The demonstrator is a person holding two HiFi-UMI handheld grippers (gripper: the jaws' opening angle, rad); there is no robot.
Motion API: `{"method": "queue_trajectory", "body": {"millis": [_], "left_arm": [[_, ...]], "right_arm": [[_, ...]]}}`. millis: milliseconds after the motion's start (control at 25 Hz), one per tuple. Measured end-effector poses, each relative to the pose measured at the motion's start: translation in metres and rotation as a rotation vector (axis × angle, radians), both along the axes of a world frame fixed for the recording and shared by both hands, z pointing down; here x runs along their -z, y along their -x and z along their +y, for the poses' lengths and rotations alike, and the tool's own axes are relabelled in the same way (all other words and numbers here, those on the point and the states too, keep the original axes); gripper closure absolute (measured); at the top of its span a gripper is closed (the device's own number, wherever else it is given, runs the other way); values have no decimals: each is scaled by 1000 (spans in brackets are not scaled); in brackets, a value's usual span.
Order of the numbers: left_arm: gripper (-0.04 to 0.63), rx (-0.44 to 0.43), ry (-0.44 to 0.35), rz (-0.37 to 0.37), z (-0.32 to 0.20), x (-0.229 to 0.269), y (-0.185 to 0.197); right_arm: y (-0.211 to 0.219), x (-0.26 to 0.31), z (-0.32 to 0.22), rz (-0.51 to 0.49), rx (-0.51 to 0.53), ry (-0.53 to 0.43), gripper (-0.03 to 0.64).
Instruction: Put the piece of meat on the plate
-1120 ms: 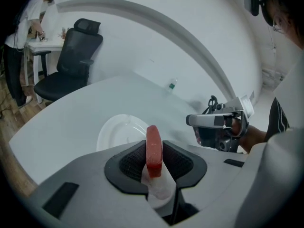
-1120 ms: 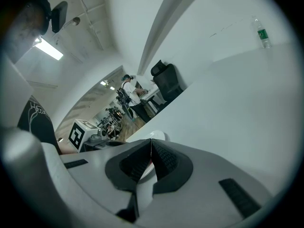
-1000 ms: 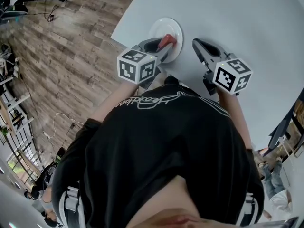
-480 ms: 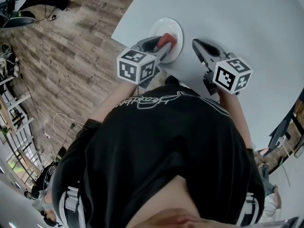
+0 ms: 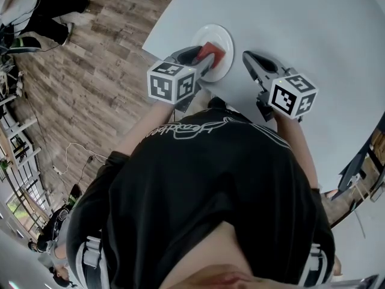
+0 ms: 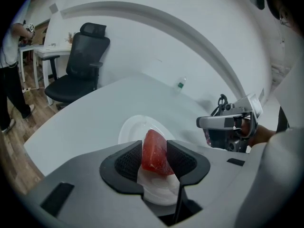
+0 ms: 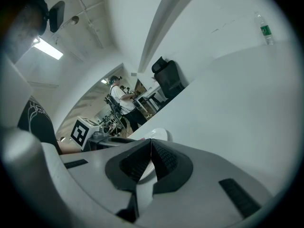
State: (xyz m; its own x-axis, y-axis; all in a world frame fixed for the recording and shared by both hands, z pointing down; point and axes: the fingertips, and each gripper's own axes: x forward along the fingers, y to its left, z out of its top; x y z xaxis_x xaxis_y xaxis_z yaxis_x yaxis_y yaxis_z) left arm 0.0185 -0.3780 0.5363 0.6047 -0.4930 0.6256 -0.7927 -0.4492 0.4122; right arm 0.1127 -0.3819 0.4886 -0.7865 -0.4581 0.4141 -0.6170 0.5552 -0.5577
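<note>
The left gripper has its jaws opening, and the piece of meat stands on edge between them. The red slab fills most of the gap, and the dark ribbed pads flank it closely on both sides. Whether its lower end touches anything cannot be told. Straight beneath and just ahead of these jaws lies the white plate, so the meat is over the plate's near half. In the head view the meat shows as a red patch on the plate's near side, between the left jaw tips.

The right gripper has its jaws closed, tips meeting, with nothing between them. It hangs over the bare white table, to the right of the plate and apart from it. In its own view the plate's rim shows just beyond the joined tips, a little to their left.

Far beyond the left jaws, off to their left, stands a black office chair.
</note>
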Motion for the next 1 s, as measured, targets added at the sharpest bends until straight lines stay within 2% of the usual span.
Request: {"method": "queue_trajectory", "body": {"millis": [360,680,800,1000], "left_arm": [[434,15,-9,-3,1,1,1],[435,60,-23,70,-8,20,12],[466,59,-53,105,-1,35,11],[559,21,-102,175,27,70,13]], "right_arm": [[1,-2,1,2,6,5,609],[11,2,-5,35,33,-37,609],[11,8,2,44,30,-72,609],[26,33,25,30,24,-123,609]]}}
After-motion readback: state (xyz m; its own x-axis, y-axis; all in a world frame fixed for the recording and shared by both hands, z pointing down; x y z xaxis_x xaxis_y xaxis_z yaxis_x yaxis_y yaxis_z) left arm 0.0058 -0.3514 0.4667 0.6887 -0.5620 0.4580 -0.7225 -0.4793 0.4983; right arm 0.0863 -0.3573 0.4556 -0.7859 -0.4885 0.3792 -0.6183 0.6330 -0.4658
